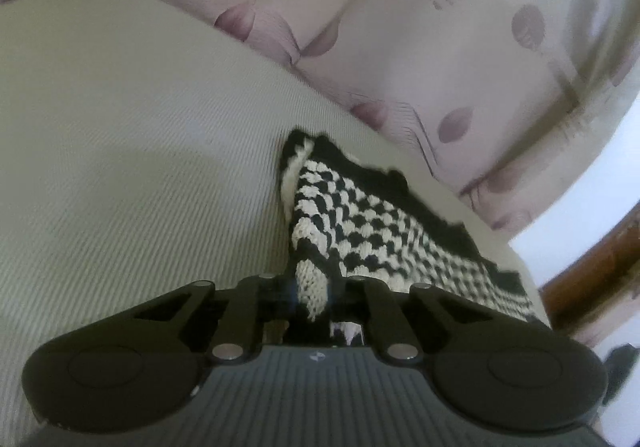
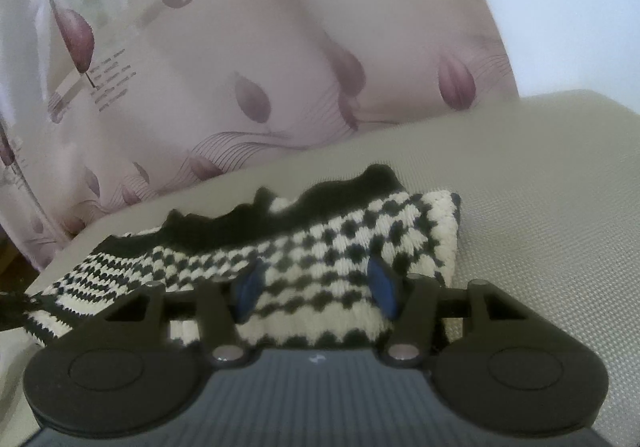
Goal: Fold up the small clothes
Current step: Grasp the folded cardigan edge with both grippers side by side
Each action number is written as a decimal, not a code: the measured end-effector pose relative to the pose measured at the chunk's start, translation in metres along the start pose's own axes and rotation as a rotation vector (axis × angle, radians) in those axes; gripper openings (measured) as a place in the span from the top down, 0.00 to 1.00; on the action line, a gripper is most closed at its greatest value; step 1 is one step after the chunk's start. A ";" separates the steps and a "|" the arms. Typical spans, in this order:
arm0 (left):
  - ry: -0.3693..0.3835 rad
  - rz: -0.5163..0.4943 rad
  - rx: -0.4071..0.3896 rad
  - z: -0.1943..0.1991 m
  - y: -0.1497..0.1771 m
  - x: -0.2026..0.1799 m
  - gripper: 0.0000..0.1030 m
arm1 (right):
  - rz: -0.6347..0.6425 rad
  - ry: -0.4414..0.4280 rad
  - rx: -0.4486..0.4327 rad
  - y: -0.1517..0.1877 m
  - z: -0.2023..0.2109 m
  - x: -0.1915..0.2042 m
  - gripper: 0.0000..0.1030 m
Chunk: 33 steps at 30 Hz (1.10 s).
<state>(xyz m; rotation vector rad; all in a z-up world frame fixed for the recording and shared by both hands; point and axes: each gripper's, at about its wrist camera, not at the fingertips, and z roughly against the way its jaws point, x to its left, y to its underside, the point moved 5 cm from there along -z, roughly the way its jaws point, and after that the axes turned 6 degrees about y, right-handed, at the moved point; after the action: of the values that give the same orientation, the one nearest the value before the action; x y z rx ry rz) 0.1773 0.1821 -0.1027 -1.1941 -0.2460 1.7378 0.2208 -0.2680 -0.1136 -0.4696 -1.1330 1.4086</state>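
A small black-and-white checked knit garment (image 1: 360, 215) lies on a pale ribbed surface (image 1: 120, 167). A black band runs along its far edge. My left gripper (image 1: 314, 287) is shut on the garment's near corner, where a cream fold of knit bunches up between the fingers. In the right wrist view the same garment (image 2: 320, 247) spreads across the middle. My right gripper (image 2: 314, 283) is open, and its blue pads (image 2: 380, 283) stand apart over the knit without pinching it.
A pale curtain with purple tulips (image 1: 400, 47) hangs close behind the surface (image 2: 540, 207) and fills the background (image 2: 240, 67). Brown wooden furniture (image 1: 592, 267) shows at the right edge. A bright white wall (image 2: 560, 7) is at the upper right.
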 end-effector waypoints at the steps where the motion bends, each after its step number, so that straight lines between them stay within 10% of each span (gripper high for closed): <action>1: -0.003 -0.007 0.010 0.003 0.004 0.002 0.87 | 0.001 -0.006 -0.002 0.001 0.001 -0.001 0.46; 5: -0.055 -0.074 -0.025 0.010 -0.001 0.008 0.80 | -0.010 -0.009 -0.014 0.003 0.000 -0.003 0.46; 10: -0.052 -0.069 -0.113 0.020 -0.018 -0.006 0.36 | 0.012 0.001 -0.017 0.004 0.000 0.000 0.45; 13: -0.058 -0.147 -0.153 0.017 -0.029 -0.027 0.28 | 0.010 0.001 -0.019 0.004 0.001 0.000 0.45; 19: 0.037 -0.249 -0.049 -0.035 -0.031 -0.069 0.42 | 0.014 -0.005 -0.022 0.004 0.001 0.001 0.42; 23: -0.025 -0.239 -0.046 -0.074 -0.030 -0.057 0.49 | -0.027 -0.034 -0.025 0.004 0.003 -0.004 0.42; 27: -0.097 -0.195 -0.106 -0.082 -0.038 -0.024 0.83 | -0.060 -0.049 -0.013 0.004 0.005 -0.009 0.42; 33: -0.119 -0.256 -0.129 -0.081 -0.035 -0.026 0.84 | 0.079 0.043 0.010 0.008 0.006 0.003 0.42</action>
<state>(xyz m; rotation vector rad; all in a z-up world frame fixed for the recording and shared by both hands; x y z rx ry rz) 0.2645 0.1520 -0.1054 -1.0987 -0.5653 1.5871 0.2106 -0.2662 -0.1166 -0.5402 -1.0827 1.4651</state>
